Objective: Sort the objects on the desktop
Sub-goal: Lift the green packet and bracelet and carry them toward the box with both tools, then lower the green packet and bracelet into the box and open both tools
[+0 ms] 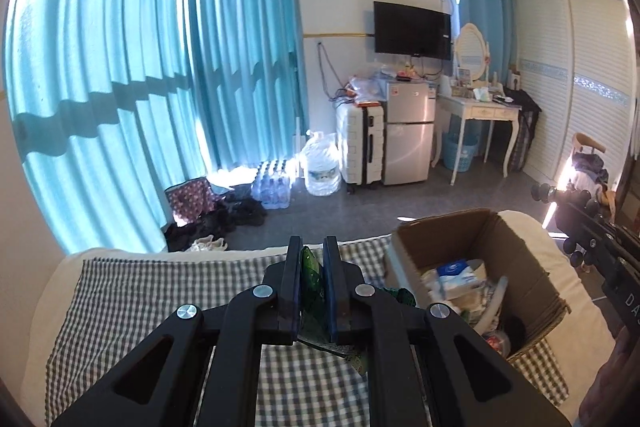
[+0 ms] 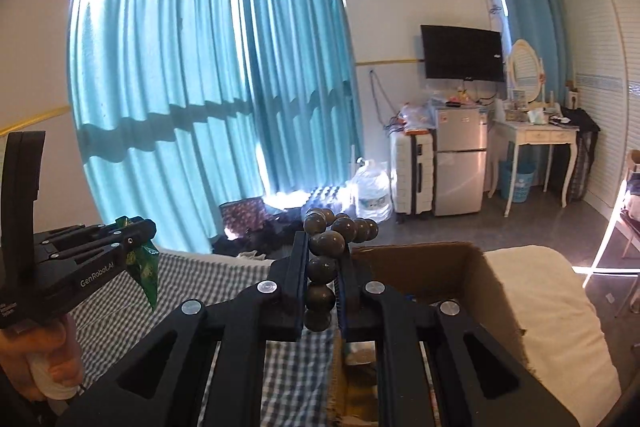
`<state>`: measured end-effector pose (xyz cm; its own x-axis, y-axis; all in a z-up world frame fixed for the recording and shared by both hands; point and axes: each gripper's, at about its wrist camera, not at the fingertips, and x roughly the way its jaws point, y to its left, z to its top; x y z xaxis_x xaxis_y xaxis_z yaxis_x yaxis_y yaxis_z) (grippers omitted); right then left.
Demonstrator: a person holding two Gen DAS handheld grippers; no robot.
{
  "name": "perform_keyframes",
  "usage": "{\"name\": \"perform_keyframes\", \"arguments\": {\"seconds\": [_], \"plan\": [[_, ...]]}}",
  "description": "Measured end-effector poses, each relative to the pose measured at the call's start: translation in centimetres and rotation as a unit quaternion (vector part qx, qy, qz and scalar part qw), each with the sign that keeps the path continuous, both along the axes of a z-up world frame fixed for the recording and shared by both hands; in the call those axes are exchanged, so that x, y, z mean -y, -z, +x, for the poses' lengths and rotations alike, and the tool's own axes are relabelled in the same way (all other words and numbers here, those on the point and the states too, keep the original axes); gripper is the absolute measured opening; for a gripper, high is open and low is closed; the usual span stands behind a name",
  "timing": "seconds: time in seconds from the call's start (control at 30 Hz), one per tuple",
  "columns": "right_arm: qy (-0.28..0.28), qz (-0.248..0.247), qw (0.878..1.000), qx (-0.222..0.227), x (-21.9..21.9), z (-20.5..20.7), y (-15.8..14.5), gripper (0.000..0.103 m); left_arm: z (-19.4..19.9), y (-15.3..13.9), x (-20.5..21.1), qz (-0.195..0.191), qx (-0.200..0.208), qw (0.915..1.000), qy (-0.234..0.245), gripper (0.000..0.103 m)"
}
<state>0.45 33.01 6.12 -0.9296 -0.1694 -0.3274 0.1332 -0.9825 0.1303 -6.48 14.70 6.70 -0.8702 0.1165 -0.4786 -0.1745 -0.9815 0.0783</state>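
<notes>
My left gripper [image 1: 313, 247] is shut on a green foil packet [image 1: 313, 279], held up over the checked cloth [image 1: 160, 291]. From the right wrist view the same left gripper [image 2: 138, 227] shows at the left with the green packet [image 2: 145, 267] hanging from it. My right gripper [image 2: 325, 247] is shut on a string of dark round beads [image 2: 322, 267], whose loose end bunches above the fingertips. In the left wrist view, the right gripper [image 1: 560, 193] with its beads [image 1: 581, 195] shows at the right edge. An open cardboard box [image 1: 516, 247] stands to the right and holds white packets and other items.
The checked cloth covers a cream-padded surface [image 2: 540, 287]. The cardboard box [image 2: 476, 267] lies just under and right of my right gripper. Beyond are teal curtains [image 1: 120, 87], a water jug [image 1: 320, 167], a suitcase [image 1: 360, 143], a small fridge [image 1: 408, 135] and a dressing table [image 1: 480, 115].
</notes>
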Motion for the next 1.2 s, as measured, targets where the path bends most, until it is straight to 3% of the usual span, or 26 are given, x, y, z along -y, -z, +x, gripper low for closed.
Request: {"name": "perform_keyframes", "arguments": {"seconds": [0.13,0.27,0.57,0.8,1.2], "plan": [[0.005,-0.024,1.0,0.001,-2.6,-0.1,0.2,0.011,-0.1,0.0,-3.1,-0.006,-0.006,0.9997,0.022,0.01],[0.038,-0.003,0.999,0.01,-4.6,-0.2,0.8,0.011,-0.9,0.4,-6.2,-0.008,-0.005,0.9992,0.04,0.01],[0.076,-0.02,0.996,0.04,-9.6,-1.6,2.9,0.011,-3.8,3.6,-12.3,-0.01,0.018,0.9964,0.082,0.01],[0.074,-0.031,0.994,0.069,-11.3,-3.4,5.0,0.011,-7.0,7.1,-15.6,-0.007,0.058,0.9931,0.101,0.01],[0.081,-0.017,0.98,0.183,-12.5,-9.2,11.8,0.011,-11.8,14.8,-21.5,-0.021,0.15,0.9776,0.146,0.01]]}}
